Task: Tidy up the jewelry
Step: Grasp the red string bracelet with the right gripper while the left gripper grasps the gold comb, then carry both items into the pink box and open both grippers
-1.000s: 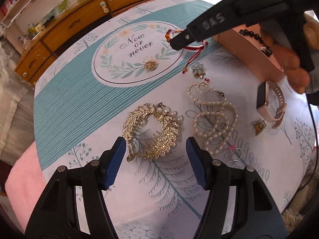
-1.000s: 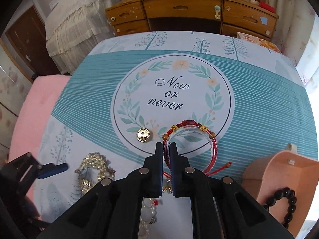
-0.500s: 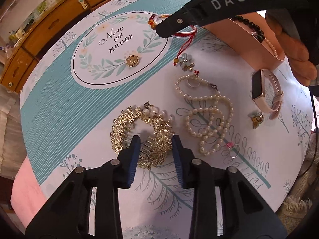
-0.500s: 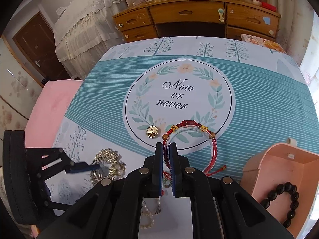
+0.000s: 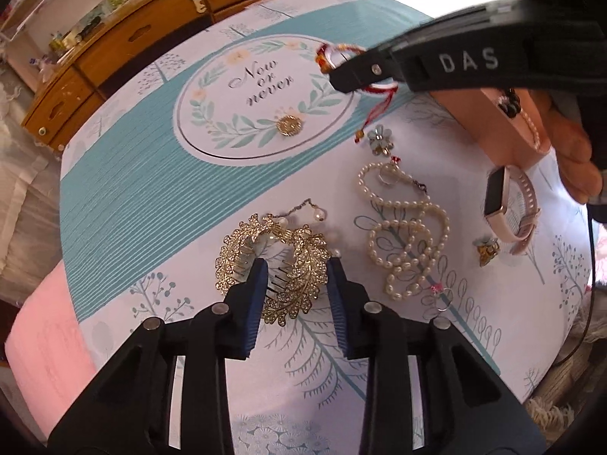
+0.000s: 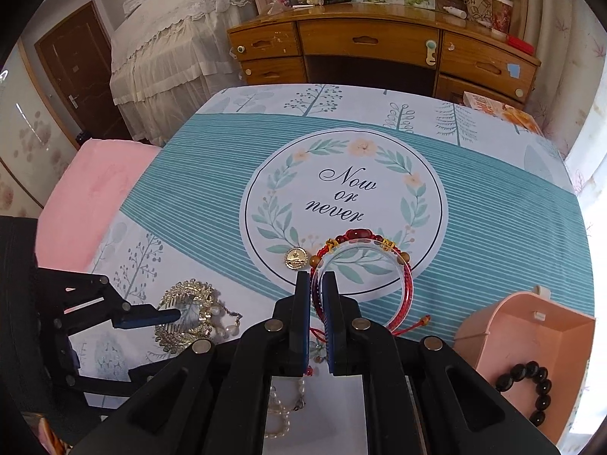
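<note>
A: Left claw, blue-padded jaws straddling the gold rhinestone leaf-shaped hair comb. The pads sit either side of one leaf arm, part-way in, and whether they actually press on it I cannot tell.

B: Over on the right, the right claw has its jaws nearly together, pinching the rim of the red braided cord bracelet with the clear bangle. That pair hangs just over the round "Now or never" print on the teal and white tablecloth covering the worktop.

A: Just left of the bracelet, a small gold round medallion lies flat on the cloth.

B: Near right, the pink open jewelry box holds a black bead bracelet.

A: And from the left camera, the white pearl necklace lies coiled to the right of the comb, with a pink strap smartwatch further right.
</note>
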The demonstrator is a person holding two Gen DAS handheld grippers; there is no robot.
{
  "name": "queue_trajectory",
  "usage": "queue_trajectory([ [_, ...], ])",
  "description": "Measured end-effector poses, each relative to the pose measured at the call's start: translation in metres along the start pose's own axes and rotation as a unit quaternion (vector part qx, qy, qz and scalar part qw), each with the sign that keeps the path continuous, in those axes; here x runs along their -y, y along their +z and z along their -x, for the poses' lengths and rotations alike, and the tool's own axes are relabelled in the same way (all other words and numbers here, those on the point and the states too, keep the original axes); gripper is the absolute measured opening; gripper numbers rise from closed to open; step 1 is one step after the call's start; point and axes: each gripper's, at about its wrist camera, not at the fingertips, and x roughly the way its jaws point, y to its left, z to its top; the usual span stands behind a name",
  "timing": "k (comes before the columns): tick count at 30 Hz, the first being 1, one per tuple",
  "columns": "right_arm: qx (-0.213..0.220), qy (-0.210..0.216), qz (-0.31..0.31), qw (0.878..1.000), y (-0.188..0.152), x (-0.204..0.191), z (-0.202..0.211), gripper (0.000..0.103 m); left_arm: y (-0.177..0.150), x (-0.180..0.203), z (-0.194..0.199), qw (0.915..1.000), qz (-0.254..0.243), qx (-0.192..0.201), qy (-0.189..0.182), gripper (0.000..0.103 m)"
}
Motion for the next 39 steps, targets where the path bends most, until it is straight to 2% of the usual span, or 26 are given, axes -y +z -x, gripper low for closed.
queue_trajectory([
  [7, 0.000, 0.057, -0.038, 0.998, 0.005, 0.010, 0.011, 0.006, 0.002, -0.016, 0.037, 0.9985, 0.047, 0.029, -0.002, 0.028],
  [13, 0.024, 0.069, -0.044, 0.996, 0.005, 0.009, 0.044, 0.006, 0.006, -0.014, 0.065, 0.9969, 0.064, 0.047, 0.001, 0.028],
  [20, 0.065, 0.056, -0.053, 0.995, -0.018, 0.031, 0.111, 0.006, 0.024, 0.015, 0.106, 0.9944, 0.062, 0.086, -0.008, 0.028],
  [27, 0.101, 0.031, -0.093, 0.990, -0.064, 0.087, 0.176, 0.006, 0.070, 0.071, 0.139, 0.9870, 0.047, 0.149, -0.040, 0.028],
  [34, 0.102, 0.039, -0.143, 0.984, -0.112, 0.136, 0.186, 0.006, 0.130, 0.130, 0.123, 0.9852, 0.034, 0.156, -0.061, 0.028],
  [39, 0.086, 0.066, -0.171, 0.979, -0.137, 0.156, 0.160, 0.006, 0.162, 0.165, 0.080, 0.9897, 0.037, 0.122, -0.065, 0.029],
])
